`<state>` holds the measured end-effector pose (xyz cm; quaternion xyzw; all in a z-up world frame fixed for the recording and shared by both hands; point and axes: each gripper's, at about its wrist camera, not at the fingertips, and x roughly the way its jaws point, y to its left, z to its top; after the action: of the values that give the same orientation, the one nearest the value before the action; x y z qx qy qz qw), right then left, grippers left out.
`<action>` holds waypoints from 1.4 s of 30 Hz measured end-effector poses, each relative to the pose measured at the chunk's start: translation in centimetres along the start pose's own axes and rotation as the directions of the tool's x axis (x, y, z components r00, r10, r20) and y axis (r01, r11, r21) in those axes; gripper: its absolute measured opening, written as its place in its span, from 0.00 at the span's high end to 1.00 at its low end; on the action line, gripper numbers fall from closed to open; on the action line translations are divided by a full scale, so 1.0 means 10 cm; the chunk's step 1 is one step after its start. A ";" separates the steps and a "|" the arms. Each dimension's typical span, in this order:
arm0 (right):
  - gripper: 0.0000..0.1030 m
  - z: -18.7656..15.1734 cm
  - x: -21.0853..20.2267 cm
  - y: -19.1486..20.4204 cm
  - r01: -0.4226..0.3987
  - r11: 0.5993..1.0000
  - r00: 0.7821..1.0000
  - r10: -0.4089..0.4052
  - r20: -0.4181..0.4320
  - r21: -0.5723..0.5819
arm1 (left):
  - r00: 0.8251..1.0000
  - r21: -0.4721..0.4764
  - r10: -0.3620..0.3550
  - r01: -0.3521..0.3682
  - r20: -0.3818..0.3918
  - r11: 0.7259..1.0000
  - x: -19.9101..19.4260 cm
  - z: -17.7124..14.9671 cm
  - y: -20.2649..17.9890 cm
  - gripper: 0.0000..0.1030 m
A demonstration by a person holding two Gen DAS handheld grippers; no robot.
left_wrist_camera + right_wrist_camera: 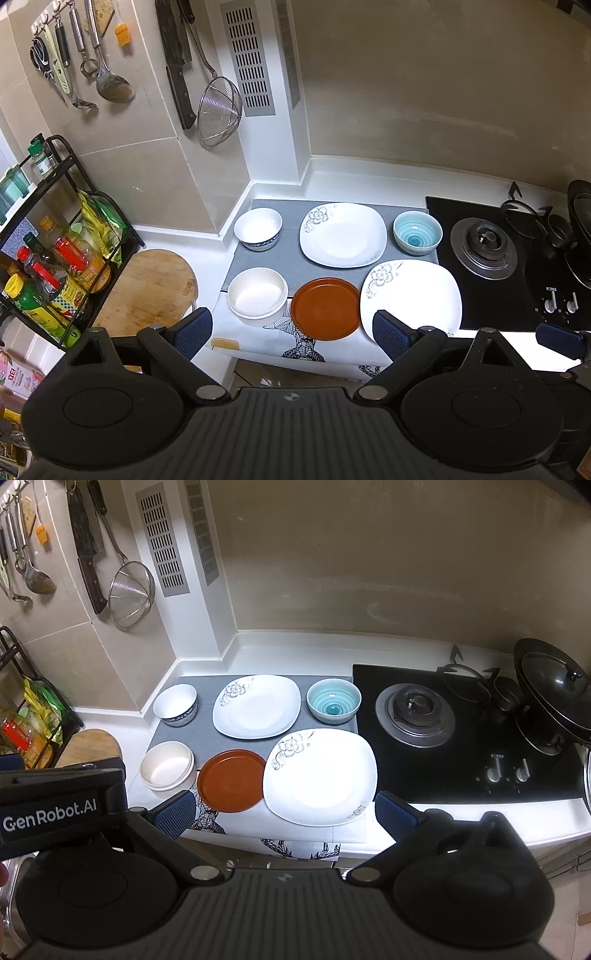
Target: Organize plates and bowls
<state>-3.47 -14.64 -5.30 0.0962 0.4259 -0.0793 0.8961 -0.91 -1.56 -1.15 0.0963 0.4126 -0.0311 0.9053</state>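
On a grey mat lie two white square floral plates, one at the back and one at the front right. A brown round plate lies front centre. A cream bowl stands front left, a white blue-rimmed bowl back left, a teal bowl back right. My left gripper is open and empty above the counter's front edge. My right gripper is open and empty, before the front plate.
A black gas hob with a lidded wok is on the right. A round wooden board and a condiment rack stand left. Utensils, a knife and a strainer hang on the wall.
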 end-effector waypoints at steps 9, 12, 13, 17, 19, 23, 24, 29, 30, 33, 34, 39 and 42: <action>0.00 0.00 0.01 -0.04 -0.008 1.000 1.000 0.008 -0.003 -0.003 | 1.000 -0.003 0.004 -0.004 -0.005 1.000 -0.01 0.00 -0.02 0.07; 0.00 -0.03 0.01 -0.08 -0.013 1.000 1.000 0.013 0.000 -0.006 | 1.000 -0.002 0.012 -0.012 -0.002 1.000 -0.01 0.00 -0.04 0.07; 0.00 -0.04 0.01 -0.09 -0.016 1.000 1.000 0.016 -0.001 -0.006 | 1.000 -0.002 0.015 -0.015 -0.002 1.000 -0.02 -0.01 -0.06 0.07; 0.00 -0.05 0.02 -0.10 -0.023 1.000 1.000 0.023 -0.004 -0.004 | 1.000 -0.002 0.019 -0.019 -0.004 1.000 -0.02 -0.01 -0.07 0.07; 0.00 -0.05 0.02 -0.10 -0.022 1.000 1.000 0.022 -0.004 -0.004 | 1.000 -0.002 0.022 -0.022 -0.004 1.000 -0.02 -0.02 -0.09 0.07; 0.00 -0.07 0.03 -0.15 -0.024 1.000 1.000 0.024 -0.010 -0.001 | 1.000 0.002 0.025 -0.025 -0.010 1.000 -0.01 -0.02 -0.11 0.07; 0.00 -0.08 0.04 -0.16 -0.024 1.000 1.000 0.024 -0.012 0.000 | 1.000 0.003 0.025 -0.025 -0.011 1.000 -0.01 -0.04 -0.12 0.07; 0.00 -0.12 0.04 -0.24 -0.023 1.000 1.000 0.023 -0.020 0.008 | 1.000 0.013 0.026 -0.026 -0.015 1.000 -0.02 -0.10 -0.22 0.06; 0.00 -0.13 0.04 -0.26 -0.022 1.000 1.000 0.022 -0.021 0.009 | 1.000 0.015 0.026 -0.026 -0.016 1.000 -0.02 -0.11 -0.24 0.06; 0.00 -0.15 0.04 -0.30 -0.017 1.000 1.000 0.018 -0.021 0.013 | 1.000 0.019 0.022 -0.021 -0.019 1.000 -0.02 -0.12 -0.29 0.06; 0.00 -0.16 0.04 -0.31 -0.015 1.000 1.000 0.015 -0.020 0.015 | 1.000 0.021 0.020 -0.020 -0.019 1.000 -0.02 -0.12 -0.31 0.06; 0.00 -0.17 0.05 -0.42 -0.007 1.000 1.000 0.008 -0.027 0.024 | 1.000 0.031 0.011 -0.011 -0.022 0.999 0.00 -0.14 -0.40 0.05; 0.00 -0.17 0.06 -0.48 0.002 1.000 1.000 -0.001 -0.028 0.021 | 1.000 0.034 0.008 -0.007 -0.022 0.999 0.03 -0.14 -0.44 0.04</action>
<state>-5.46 -18.89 -7.34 0.1065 0.4375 -0.0831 0.8890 -2.34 -5.59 -2.88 0.1134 0.4217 -0.0337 0.8990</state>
